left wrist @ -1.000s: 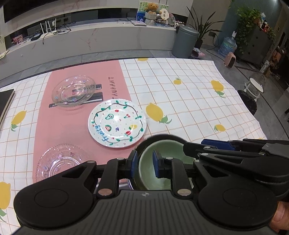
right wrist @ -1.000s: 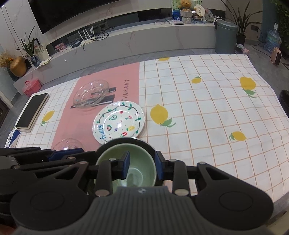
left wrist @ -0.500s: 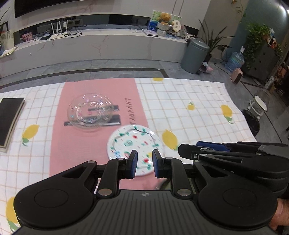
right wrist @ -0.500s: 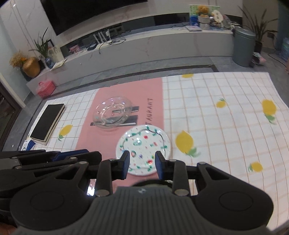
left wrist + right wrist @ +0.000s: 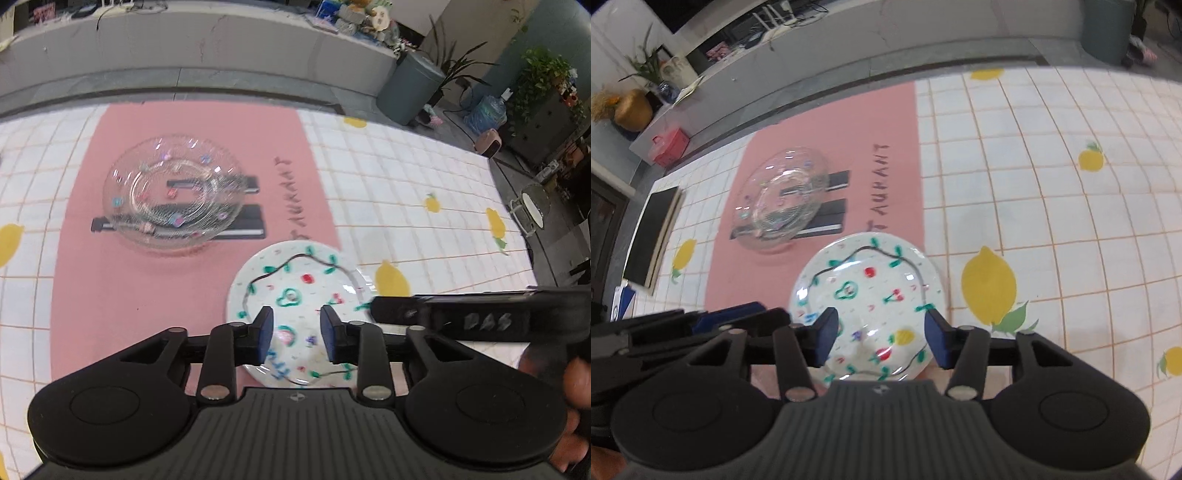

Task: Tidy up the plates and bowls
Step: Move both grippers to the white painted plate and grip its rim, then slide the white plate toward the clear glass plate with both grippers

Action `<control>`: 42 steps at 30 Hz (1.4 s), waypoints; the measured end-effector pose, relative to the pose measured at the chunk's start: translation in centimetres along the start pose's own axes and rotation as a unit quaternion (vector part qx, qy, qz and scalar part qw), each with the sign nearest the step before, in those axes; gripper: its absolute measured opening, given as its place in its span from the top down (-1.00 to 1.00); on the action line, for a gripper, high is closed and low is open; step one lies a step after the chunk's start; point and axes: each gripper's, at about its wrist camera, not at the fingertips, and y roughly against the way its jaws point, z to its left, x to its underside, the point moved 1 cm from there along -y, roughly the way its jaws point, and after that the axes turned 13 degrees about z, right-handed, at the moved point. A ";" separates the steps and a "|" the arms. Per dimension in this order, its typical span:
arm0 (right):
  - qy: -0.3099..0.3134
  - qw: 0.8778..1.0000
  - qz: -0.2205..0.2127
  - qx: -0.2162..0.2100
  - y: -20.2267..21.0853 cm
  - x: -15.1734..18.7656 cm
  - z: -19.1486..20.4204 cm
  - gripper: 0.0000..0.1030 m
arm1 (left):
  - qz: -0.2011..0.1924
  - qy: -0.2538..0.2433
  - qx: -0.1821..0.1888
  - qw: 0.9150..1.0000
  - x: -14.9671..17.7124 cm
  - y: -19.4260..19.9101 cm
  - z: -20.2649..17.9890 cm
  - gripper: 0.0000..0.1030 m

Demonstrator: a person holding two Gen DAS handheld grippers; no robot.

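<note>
Moved off the green bowl, now out of view. Left gripper [image 5: 296, 329] spread, holding nothing, above the near half of the painted plate [image 5: 295, 284]. Right gripper [image 5: 880, 334] likewise spread and empty, over the same plate [image 5: 866, 295]. Just beyond, on the pink runner [image 5: 92, 288], a glass dish [image 5: 173, 194] lying well apart from both grippers. Underneath, lemon-print cloth [image 5: 1052, 206] covering the desk.
</note>
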 end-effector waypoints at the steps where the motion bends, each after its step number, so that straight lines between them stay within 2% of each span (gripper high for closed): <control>1: -0.003 1.000 0.003 0.000 -0.4 -0.3 -0.4 -0.01 | 0.004 0.004 -0.001 1.000 -0.1 -0.5 0.5 0.30; 7: -0.018 0.999 0.033 -0.003 -3.3 -1.1 -2.0 0.01 | 0.022 0.013 0.022 0.999 -0.5 -2.2 2.7 0.30; 20: -0.033 0.998 0.043 -0.037 -4.6 -2.1 -2.8 0.04 | 0.046 0.048 0.045 0.997 -1.0 -4.2 4.7 0.22; 22: -0.038 0.998 0.040 -0.044 -4.6 -2.2 -2.9 0.07 | 0.043 0.052 0.054 0.996 -1.1 -4.4 4.6 0.10; 29: -0.046 0.998 0.029 -0.037 -4.0 -1.9 -3.7 0.35 | 0.037 0.044 0.038 0.998 -1.0 -4.5 3.5 0.09; 36: -0.058 0.998 0.015 -0.024 -3.1 -2.1 -4.6 0.35 | 0.007 0.040 0.032 0.999 -2.0 -4.1 1.6 0.09; 42: -0.068 0.997 0.015 -0.026 -3.4 -2.6 -5.2 0.35 | 0.016 0.033 0.010 0.999 -2.1 -4.6 1.0 0.09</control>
